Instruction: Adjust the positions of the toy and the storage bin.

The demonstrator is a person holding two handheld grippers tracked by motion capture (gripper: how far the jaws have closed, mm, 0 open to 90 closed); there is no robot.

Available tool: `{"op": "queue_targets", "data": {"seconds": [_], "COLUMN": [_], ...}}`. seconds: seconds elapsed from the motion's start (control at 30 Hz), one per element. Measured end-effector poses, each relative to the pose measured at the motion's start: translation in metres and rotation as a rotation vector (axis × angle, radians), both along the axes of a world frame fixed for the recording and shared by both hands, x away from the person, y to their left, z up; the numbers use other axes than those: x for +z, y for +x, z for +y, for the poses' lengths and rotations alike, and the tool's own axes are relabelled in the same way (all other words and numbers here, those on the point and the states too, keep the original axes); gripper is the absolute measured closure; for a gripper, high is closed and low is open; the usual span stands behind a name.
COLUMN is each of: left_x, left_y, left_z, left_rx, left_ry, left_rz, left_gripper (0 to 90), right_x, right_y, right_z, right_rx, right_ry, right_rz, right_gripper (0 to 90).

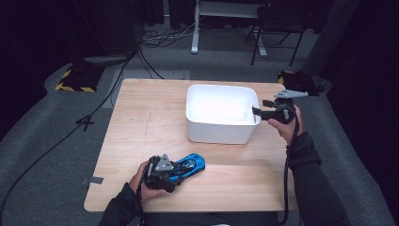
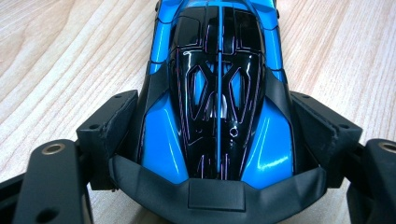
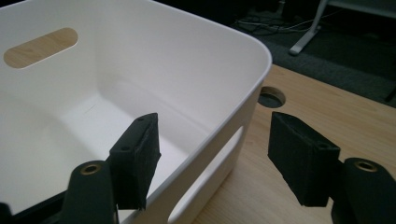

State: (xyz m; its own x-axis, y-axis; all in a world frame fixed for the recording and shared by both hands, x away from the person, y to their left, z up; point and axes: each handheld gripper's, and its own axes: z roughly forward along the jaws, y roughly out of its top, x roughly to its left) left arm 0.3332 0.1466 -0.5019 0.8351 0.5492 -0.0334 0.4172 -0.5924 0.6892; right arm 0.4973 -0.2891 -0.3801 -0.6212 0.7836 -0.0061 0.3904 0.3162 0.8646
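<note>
A blue and black toy car (image 1: 188,166) was found lying on the wooden counter (image 1: 141,122) near its near edge, left of the middle, its nose turned toward the right and slightly far. It was clamped at its tail end by the left tool (image 1: 175,172), whose jaws were pressed against the car's two flanks just ahead of the dark rear wing (in the left gripper view the pads (image 2: 108,130) were seen flush against the blue bodywork (image 2: 219,93), with the car's wheels resting on the wood). The left tool was held low, close to the counter, by a hand (image 1: 143,186) entering from the near side. A white plastic bin (image 1: 221,113) with slotted handles was placed toward the far right of the counter, well apart from the car. The right tool (image 1: 257,112) was held at the bin's right wall, its jaws standing apart and straddling the rim: in the right gripper view one pad (image 3: 137,156) was seen inside the bin (image 3: 140,70) and the other outside over the wood, neither pressed against the wall. A round hole (image 3: 271,97) in the counter was visible just beyond the bin's corner.
</note>
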Motion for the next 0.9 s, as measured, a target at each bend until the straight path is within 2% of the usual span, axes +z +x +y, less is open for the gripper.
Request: {"op": "queue_targets", "data": {"seconds": [0.07, 0.17, 0.27, 0.4, 0.47, 0.53, 0.67, 0.9], "left_x": [0.0, 0.0, 0.0, 0.0, 0.0, 0.0, 0.001, 0.0], "left_y": [0.0, 0.0, 0.0, 0.0, 0.0, 0.0, 0.0, -0.001], "left_z": [0.0, 0.0, -0.001, -0.001, -0.001, -0.001, -0.002, -0.005], "left_rx": [0.001, 0.001, 0.006, 0.007, 0.008, 0.011, 0.022, 0.044], "left_ry": [0.0, 0.002, 0.005, 0.004, 0.004, 0.003, 0.015, 0.011], "left_rz": [0.0, -0.001, -0.003, -0.004, -0.004, -0.004, -0.01, -0.004], "left_gripper": [23.1, 23.1, 22.8, 22.7, 22.6, 22.4, 22.0, 20.8], "right_x": [0.007, 0.014, 0.015, 0.011, 0.005, -0.003, -0.022, -0.063], "right_y": [-0.013, -0.028, -0.037, -0.049, -0.054, -0.06, -0.072, -0.083], "right_z": [-0.006, -0.014, -0.02, -0.032, -0.037, -0.041, -0.049, -0.059], "right_rx": [-0.009, 0.006, 0.008, -0.004, -0.003, -0.013, -0.009, 0.01], "right_ry": [0.026, 0.042, 0.043, 0.072, 0.079, 0.059, 0.048, 0.012], "right_rz": [-0.049, -0.093, -0.1, -0.102, -0.093, -0.093, -0.079, -0.002], "right_gripper": [31.9, 30.9, 29.3, 29.1, 29.0, 29.0, 29.0, 28.7]}}
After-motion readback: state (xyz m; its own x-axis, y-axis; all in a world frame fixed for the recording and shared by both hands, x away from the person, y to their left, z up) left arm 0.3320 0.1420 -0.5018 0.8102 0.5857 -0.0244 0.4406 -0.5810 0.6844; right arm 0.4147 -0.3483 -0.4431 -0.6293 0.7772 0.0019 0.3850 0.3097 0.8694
